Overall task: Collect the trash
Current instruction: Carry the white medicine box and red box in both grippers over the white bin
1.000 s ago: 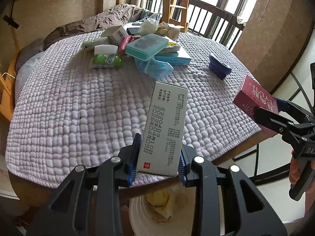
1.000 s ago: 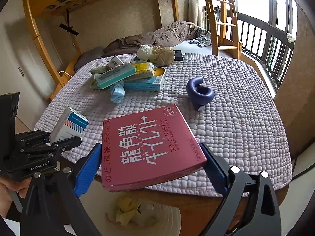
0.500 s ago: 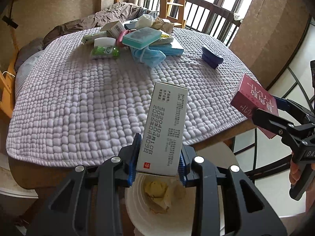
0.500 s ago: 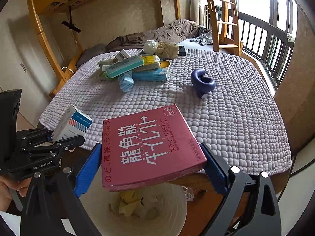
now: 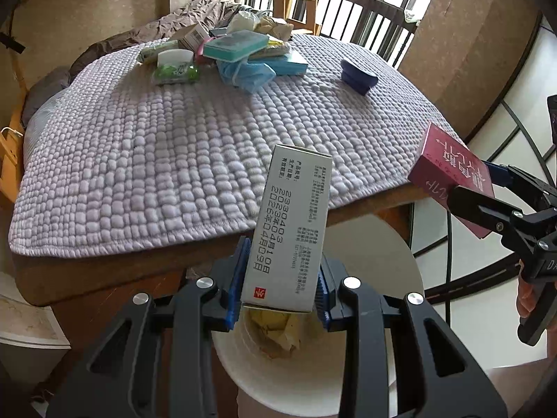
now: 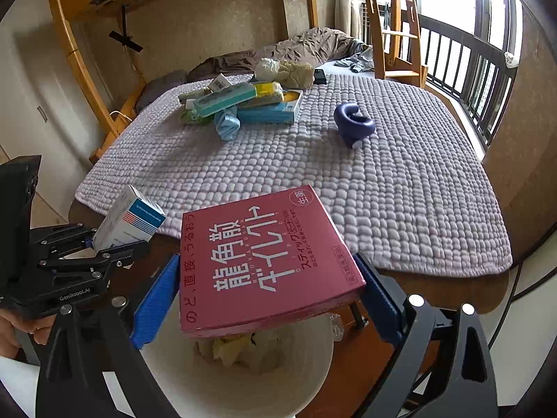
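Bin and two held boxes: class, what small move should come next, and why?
Probably open the left gripper: its white box hangs over the white bin, which already holds crumpled trash. The right gripper's red box could follow.

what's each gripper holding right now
Left gripper: closed on the white box.
Right gripper: closed on the red box.

Both boxes [image 5: 289, 230] [image 6: 264, 261] seemingly above bin [image 6: 243, 386]
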{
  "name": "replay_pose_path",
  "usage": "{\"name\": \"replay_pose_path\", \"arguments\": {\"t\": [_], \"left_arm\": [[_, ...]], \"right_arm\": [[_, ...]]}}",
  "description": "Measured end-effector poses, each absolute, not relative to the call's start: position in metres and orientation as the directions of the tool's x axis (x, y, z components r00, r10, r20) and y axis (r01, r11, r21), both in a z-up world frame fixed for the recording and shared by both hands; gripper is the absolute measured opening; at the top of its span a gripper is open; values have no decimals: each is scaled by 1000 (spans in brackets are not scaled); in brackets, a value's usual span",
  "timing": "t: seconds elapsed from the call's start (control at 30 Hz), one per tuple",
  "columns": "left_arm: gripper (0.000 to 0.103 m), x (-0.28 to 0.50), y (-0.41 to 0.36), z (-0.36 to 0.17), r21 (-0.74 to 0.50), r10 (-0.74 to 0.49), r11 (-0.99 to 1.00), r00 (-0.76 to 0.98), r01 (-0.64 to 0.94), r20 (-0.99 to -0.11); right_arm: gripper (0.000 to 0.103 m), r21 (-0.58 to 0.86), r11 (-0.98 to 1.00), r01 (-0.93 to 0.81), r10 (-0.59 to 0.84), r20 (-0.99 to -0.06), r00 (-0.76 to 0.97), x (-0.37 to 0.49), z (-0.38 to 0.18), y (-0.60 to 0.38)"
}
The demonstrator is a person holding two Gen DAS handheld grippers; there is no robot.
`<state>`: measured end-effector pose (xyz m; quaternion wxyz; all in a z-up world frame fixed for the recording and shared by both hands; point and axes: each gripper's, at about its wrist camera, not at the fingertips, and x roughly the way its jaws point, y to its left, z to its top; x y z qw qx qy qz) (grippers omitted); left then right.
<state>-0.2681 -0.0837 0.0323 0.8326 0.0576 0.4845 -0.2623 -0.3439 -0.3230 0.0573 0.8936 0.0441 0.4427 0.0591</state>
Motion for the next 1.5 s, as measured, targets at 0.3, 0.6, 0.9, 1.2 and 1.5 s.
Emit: {"name": "replay_pose_path", "arguments": {"t": [0.3, 0.6, 0.9, 1.2, 1.5], "left_arm": [[36, -280, -85, 27, -144, -370, 849, 376, 509, -849], [36, -286, -86, 22, -128, -353, 845, 362, 519, -863], [36, -290, -91, 14, -112, -334, 841, 345, 530, -877], [36, -292, -94, 8, -108, -326, 837, 330, 536, -886], [36, -294, -95, -3, -103, -309, 836, 307, 538, -900]], "right_arm": [[93, 135, 989, -67, 148, -801, 580, -357, 51, -323], [93, 135, 988, -82, 157, -815, 558, -364, 45, -320], [93, 141, 985, -95, 170, -830, 531, -369, 37, -318], [93, 144, 984, -103, 177, -845, 504, -372, 25, -314], [93, 152, 983, -105, 184, -857, 482, -368, 14, -311]]}}
